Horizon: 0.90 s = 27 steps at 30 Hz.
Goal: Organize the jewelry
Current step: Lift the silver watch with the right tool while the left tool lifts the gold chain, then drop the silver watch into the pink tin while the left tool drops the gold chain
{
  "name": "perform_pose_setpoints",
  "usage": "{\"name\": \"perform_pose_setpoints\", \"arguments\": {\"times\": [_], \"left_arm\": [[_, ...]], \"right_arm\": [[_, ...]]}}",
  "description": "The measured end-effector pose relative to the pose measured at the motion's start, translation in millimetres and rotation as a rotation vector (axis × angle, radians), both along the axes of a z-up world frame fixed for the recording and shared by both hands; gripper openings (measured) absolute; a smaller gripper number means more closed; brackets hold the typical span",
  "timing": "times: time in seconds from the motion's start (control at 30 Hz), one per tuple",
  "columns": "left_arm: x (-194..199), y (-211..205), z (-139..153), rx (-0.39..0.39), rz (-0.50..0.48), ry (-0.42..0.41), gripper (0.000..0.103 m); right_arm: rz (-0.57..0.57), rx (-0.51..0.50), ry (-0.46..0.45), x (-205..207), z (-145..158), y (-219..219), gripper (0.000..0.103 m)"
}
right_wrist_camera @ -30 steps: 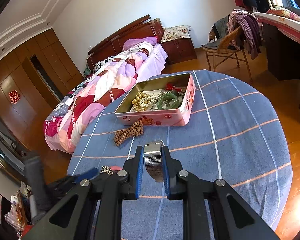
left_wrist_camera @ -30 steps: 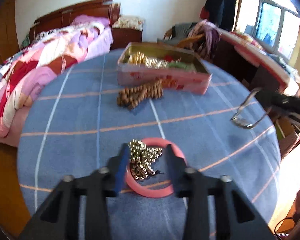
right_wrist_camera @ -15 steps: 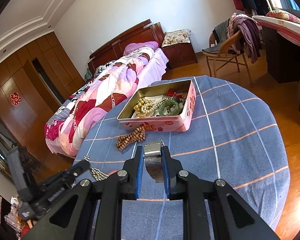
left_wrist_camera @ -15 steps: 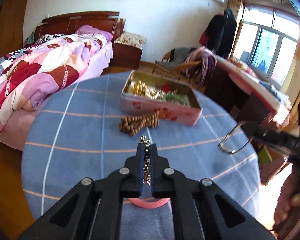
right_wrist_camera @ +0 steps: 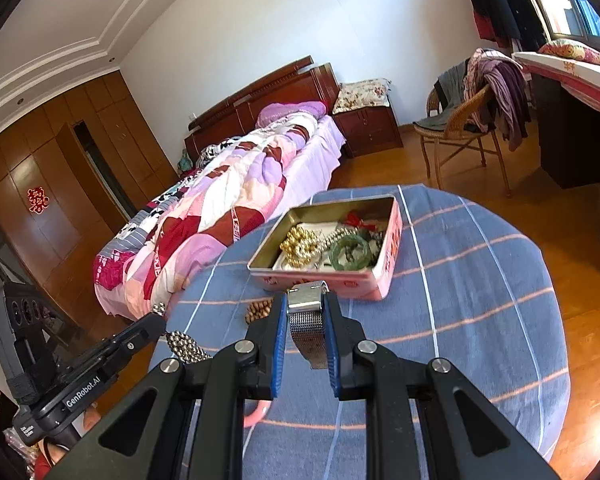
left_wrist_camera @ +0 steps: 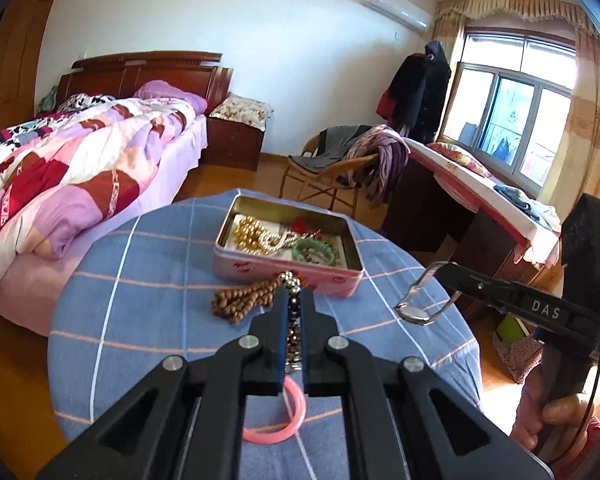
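My left gripper (left_wrist_camera: 294, 294) is shut on a strand of silver beads (left_wrist_camera: 293, 320) and holds it above the round table. The same strand hangs as a clump (right_wrist_camera: 186, 346) in the right wrist view. Under it a pink bangle (left_wrist_camera: 288, 420) lies on the blue checked cloth (left_wrist_camera: 140, 280). My right gripper (right_wrist_camera: 305, 300) is shut on the mesh strap of a silver watch (right_wrist_camera: 308, 328), whose face (left_wrist_camera: 414, 312) shows in the left wrist view. Farther back stands an open pink tin (left_wrist_camera: 288, 276) with gold beads and a green bangle inside. A wooden bead bracelet (left_wrist_camera: 244, 300) lies just in front of it.
A bed with a patchwork quilt (left_wrist_camera: 80, 184) runs along the table's left side. Behind the table stands a wicker chair (left_wrist_camera: 332, 176) draped with clothes, and a dark desk (left_wrist_camera: 460, 208) is at the right. A hand (left_wrist_camera: 556, 412) grips the right tool's handle.
My left gripper has shut on the silver bead strand and lifted it off the pink bangle. The right gripper has risen slightly, still holding the watch.
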<state>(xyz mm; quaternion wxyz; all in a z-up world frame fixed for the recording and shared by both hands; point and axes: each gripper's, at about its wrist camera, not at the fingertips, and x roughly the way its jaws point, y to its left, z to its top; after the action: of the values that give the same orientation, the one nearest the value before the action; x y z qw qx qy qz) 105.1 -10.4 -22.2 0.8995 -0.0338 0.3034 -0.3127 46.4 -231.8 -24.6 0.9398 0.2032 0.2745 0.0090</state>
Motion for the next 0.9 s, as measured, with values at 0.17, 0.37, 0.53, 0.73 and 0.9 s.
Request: {"name": "perform_pose_setpoints", "arguments": {"times": [0.17, 0.37, 0.53, 0.73, 0.9], "left_arm": [[14.6, -7.7, 6.9, -0.004, -0.005, -0.009, 0.005], [37.9, -26.4, 23.7, -0.015, -0.019, -0.053, 0.005], [64.4, -46.8, 30.9, 0.001, -0.021, -0.075, 0.005], [100.7, -67.3, 33.4, -0.005, -0.028, -0.088, 0.005], [123.8, -86.1, 21.9, 0.006, -0.041, -0.069, 0.005]], "right_arm": [[0.009, -0.011, -0.030, 13.3, 11.9, -1.4, 0.017], [0.009, -0.038, -0.063, 45.1, 25.2, -4.0, 0.017], [0.002, -0.048, -0.070, 81.1, 28.6, -13.7, 0.017], [-0.025, -0.054, -0.060, 124.7, 20.8, -26.9, 0.018], [-0.061, -0.035, 0.000, 163.1, -4.0, -41.0, 0.018]]}}
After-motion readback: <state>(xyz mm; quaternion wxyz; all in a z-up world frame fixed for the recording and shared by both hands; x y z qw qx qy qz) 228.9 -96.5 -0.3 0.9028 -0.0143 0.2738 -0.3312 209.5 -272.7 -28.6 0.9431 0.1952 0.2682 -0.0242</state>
